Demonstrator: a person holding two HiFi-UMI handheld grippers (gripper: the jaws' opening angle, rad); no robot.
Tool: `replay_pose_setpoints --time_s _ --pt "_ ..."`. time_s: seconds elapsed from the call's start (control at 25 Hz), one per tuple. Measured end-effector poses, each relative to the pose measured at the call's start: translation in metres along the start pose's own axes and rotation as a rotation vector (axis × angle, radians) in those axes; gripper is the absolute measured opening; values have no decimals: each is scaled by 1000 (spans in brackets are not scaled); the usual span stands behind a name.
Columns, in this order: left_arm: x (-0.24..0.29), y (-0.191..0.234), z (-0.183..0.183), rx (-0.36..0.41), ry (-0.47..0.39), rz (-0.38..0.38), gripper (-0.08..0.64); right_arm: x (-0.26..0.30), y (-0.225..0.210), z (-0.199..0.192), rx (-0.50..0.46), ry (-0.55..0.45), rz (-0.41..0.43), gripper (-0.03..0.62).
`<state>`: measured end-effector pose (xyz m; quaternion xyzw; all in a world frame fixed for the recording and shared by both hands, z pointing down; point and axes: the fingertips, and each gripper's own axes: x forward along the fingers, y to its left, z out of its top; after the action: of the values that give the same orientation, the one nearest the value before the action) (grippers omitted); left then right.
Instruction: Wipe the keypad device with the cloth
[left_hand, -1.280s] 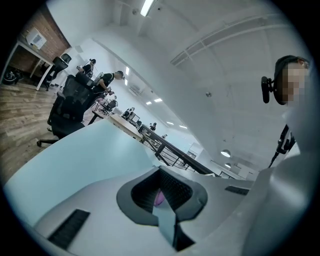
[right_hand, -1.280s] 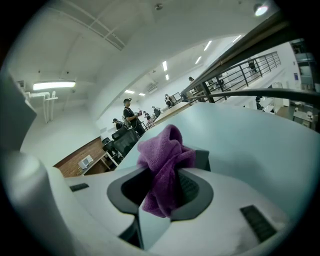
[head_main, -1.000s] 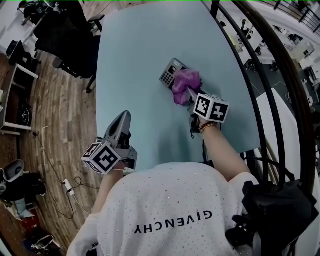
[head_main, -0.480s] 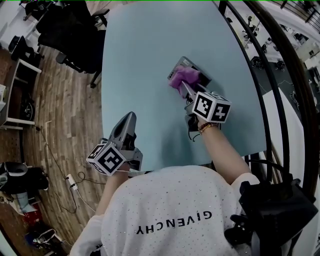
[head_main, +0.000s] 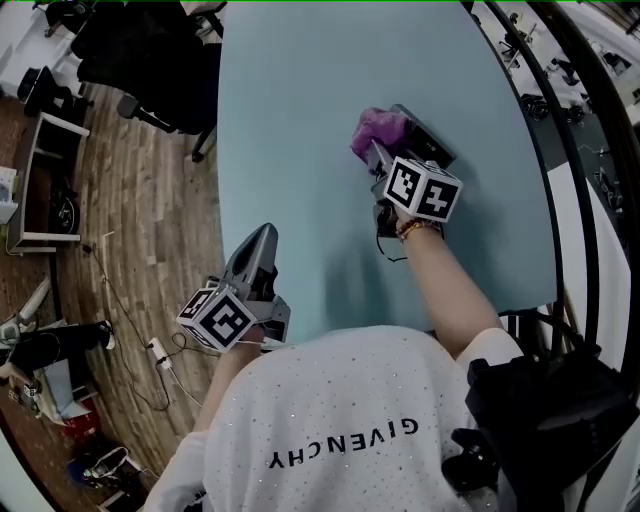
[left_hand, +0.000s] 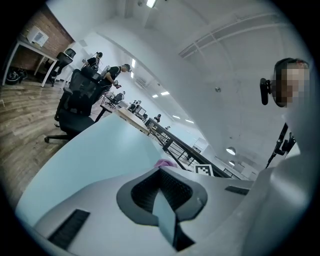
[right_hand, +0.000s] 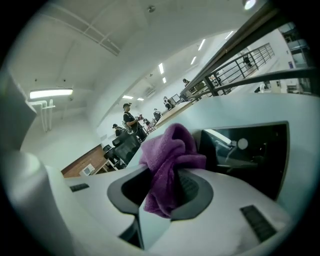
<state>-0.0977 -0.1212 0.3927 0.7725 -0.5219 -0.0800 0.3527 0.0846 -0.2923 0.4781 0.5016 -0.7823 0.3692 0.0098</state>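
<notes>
Purple fleecy cloth (head_main: 380, 127), clamped in the right gripper (head_main: 373, 153), is being pressed onto the dark flat keypad device (head_main: 430, 148) for wiping, the closed, empty left gripper (head_main: 263, 238) being held clear, near left.

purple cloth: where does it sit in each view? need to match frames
Head view: cloth upper centre, just ahead of the right hand-held gripper, over the keypad device's left end.
Left gripper view: small pink sliver just above the jaws, mid-frame.
Right gripper view: dead centre, clamped between the jaws.
Shared landmark: the black railing, in all three views.
</notes>
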Motion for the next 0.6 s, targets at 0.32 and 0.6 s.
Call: replay_pose_setpoints --time_s 0.32,0.6 --pt "38 1 1 -16 54 -60 12 4 -24 -2 -19 15 -69 107" --pt "47 -2 -8 -29 95 -87 12 -19 -34 -7 4 -10 -88 104"
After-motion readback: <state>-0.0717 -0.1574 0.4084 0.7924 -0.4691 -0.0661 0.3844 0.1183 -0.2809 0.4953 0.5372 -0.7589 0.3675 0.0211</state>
